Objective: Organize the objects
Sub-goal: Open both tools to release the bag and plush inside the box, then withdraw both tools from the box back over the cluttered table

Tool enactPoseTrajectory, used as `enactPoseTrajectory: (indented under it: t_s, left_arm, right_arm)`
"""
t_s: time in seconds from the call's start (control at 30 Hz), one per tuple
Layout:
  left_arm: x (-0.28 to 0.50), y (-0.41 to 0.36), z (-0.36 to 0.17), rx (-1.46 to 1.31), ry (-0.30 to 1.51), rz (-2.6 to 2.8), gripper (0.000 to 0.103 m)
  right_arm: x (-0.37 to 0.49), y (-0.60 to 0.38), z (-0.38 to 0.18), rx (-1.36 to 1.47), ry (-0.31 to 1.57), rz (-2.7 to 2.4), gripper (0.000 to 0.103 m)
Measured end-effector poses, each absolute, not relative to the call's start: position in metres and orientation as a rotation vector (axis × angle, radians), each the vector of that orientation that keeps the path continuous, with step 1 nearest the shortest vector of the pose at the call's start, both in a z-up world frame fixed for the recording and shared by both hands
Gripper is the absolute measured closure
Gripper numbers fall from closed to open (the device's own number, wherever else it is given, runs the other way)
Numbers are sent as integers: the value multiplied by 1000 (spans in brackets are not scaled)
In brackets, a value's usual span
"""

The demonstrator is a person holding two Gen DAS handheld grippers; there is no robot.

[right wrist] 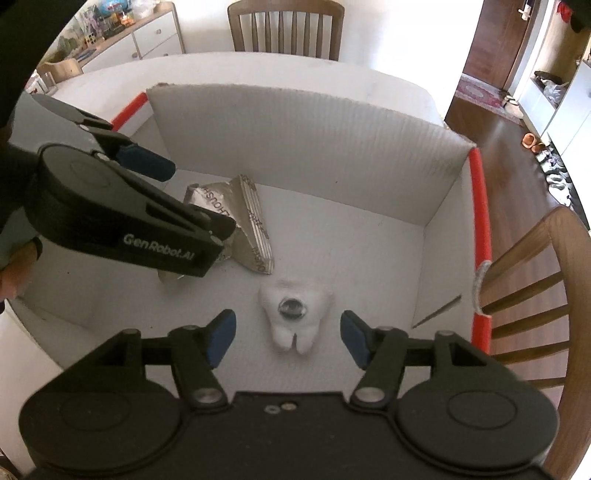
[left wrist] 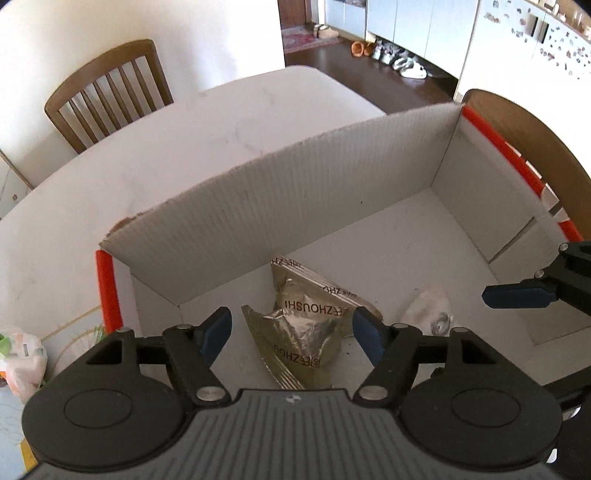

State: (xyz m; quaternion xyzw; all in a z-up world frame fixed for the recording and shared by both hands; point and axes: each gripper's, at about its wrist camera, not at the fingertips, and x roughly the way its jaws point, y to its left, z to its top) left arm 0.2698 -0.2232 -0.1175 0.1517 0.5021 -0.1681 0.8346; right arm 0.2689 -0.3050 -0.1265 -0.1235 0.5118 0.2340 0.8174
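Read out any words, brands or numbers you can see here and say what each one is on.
"GenRobot.AI": white lettering on the side of the left claw, seen from the right camera.
"ZHOUSHI" (upside down, partly creased): printed on the silver foil packet lying in the cardboard box.
The small characters beside it on the packet are too creased to read.
White tooth-shaped toy: no text.

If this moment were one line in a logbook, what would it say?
left tongs: open, over foil packets | right tongs: open, over tooth-shaped toy | both items in the box, nothing held

Wooden chairs [right wrist: 284, 27], white table [left wrist: 229, 122]
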Motion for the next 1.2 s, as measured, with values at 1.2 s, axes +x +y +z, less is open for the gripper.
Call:
enactPoseTrajectory:
  t_s: [1.2]
  left_arm:
    - [155,-120,-6,152,723,-377,24]
  right_arm:
    - [188,-275,-36,-81,835,507,33]
